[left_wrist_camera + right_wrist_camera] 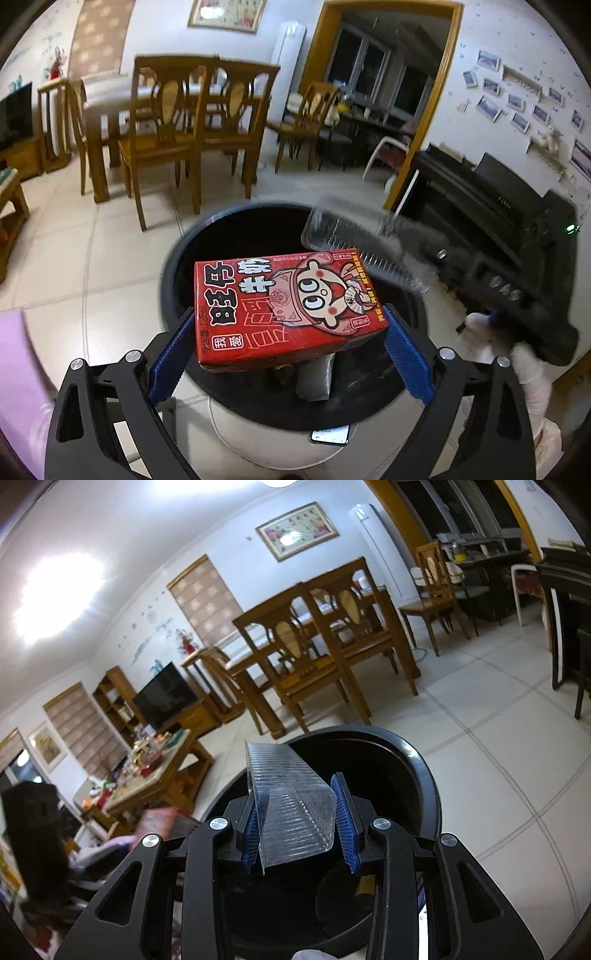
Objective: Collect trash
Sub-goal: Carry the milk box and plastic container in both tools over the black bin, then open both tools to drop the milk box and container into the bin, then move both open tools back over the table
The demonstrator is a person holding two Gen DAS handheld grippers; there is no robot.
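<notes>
In the left wrist view my left gripper (290, 334) is shut on a red milk carton (284, 308) with a cartoon face, held flat over the open mouth of a round black trash bin (192, 236). A grey block (314, 376) lies inside the bin below it. My right gripper (297, 808) is shut on a clear ribbed plastic tray (288, 797), its blue pads (345, 823) pressing both sides, above the same black bin (417, 768). From the left view that clear tray (354, 236) shows blurred over the bin's far right rim, with the right gripper's black body and a gloved hand (532, 380) behind it.
Wooden dining chairs and a table (166, 122) stand beyond the bin on pale floor tiles. A black piano (498, 221) lines the right wall. A cluttered wooden coffee table (155, 775) and a TV (164, 694) sit to the left. A phone (330, 435) lies on a white stool under the bin.
</notes>
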